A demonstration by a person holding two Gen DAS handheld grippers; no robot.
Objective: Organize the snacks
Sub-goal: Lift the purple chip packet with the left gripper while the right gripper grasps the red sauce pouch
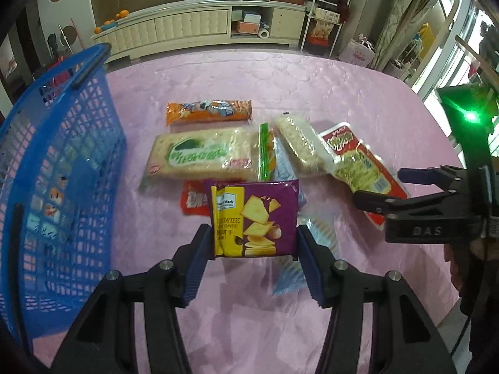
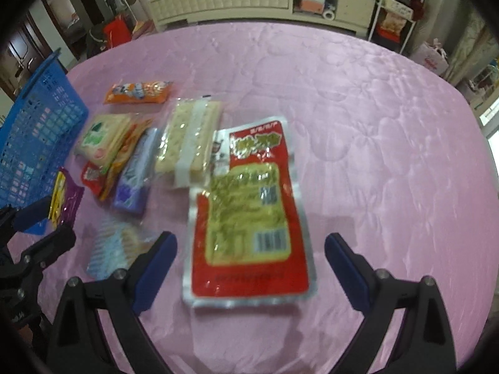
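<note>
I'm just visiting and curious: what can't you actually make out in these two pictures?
- Basket contents: left view, mesh wall and blur hide them; only bits of packaging show.
- Red packet: left view, mostly covered by the purple pack held in the left gripper.
- Red pouch text: right view, motion blur, below the open right gripper.
- Pale blue packets: both views, blurred, partly behind fingers.

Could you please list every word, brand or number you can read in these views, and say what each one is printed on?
"...Mark" and "...RACKERS": purple cracker packet held by the left gripper.
"DAS": body of the right gripper.
Chinese print on the red pouch and the green-logo cracker pack: too blurred to read.
</note>
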